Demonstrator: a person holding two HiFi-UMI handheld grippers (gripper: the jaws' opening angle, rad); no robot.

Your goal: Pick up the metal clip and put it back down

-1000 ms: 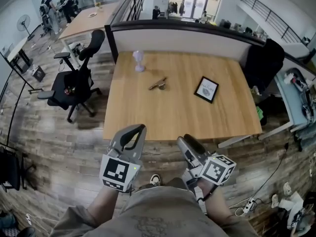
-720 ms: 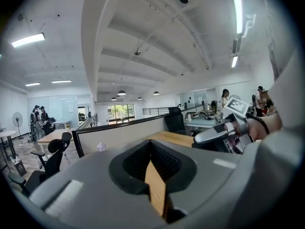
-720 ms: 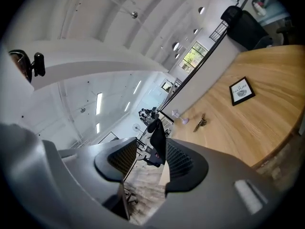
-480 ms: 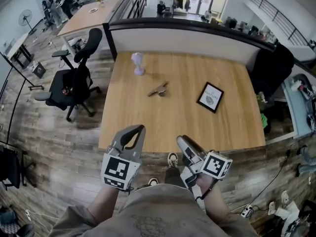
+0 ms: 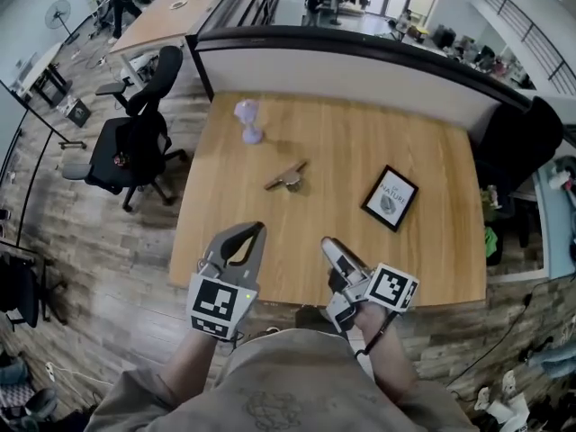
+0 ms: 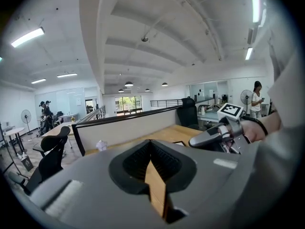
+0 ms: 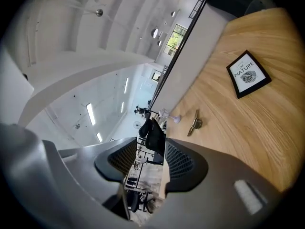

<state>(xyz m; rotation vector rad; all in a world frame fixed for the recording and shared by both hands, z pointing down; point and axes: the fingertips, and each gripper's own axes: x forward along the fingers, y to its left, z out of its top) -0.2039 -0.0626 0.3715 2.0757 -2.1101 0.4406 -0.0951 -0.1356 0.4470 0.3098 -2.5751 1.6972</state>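
**Step:** approach; the pick-up has not begun.
**Metal clip** (image 5: 286, 177): lies on the wooden table (image 5: 315, 142), well ahead of both claws and untouched.
**Right claw** (image 5: 329, 244): jaws partly open, nothing between them.
**Left claw** (image 5: 257, 230): tips together, empty.
**Next move:** likely a long forward reach, with the jaws set astride the clip.
**Hard to make out:** the clip's exact form, and the lilac object (image 5: 247, 119) beyond it.

l claw (image 5: 253, 233), r claw (image 5: 329, 245): grey, b/w markers (image 5: 217, 306)
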